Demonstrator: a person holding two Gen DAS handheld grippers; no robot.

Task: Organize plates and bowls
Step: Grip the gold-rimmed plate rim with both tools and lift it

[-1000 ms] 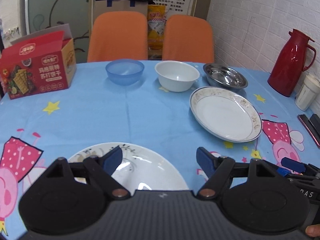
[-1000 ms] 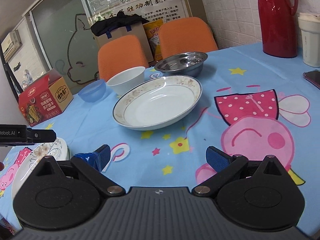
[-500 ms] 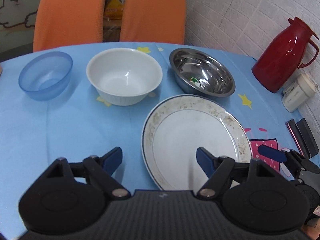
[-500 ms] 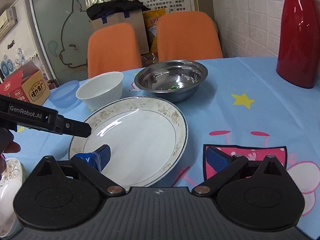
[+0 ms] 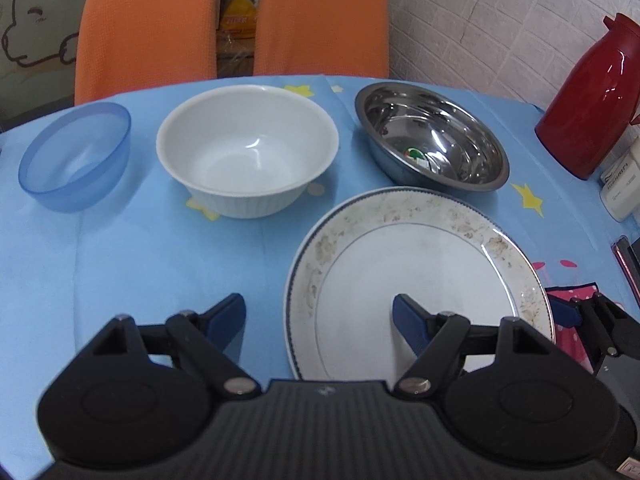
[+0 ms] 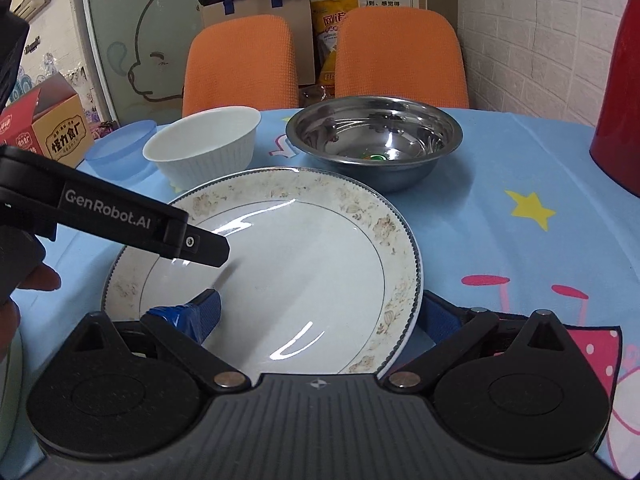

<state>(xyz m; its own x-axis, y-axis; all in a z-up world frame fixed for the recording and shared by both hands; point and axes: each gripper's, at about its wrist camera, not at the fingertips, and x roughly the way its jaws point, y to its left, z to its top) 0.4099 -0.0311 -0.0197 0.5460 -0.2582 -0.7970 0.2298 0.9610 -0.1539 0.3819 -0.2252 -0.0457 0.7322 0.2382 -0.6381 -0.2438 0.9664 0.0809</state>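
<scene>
On the blue tablecloth (image 5: 140, 264) | plate (image 5: 416, 280) flat, face up | left tongs (image 5: 318, 318), right tongs (image 6: 320, 318) both gaping, astride rim, holding nothing

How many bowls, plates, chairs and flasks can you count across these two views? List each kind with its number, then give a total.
Bowls: 3 – blue bowl, white bowl, steel bowl
Plates: 1 – plate
Chairs: 2 – left chair, right chair
Flasks: 1 – red flask
Total: 7
</scene>
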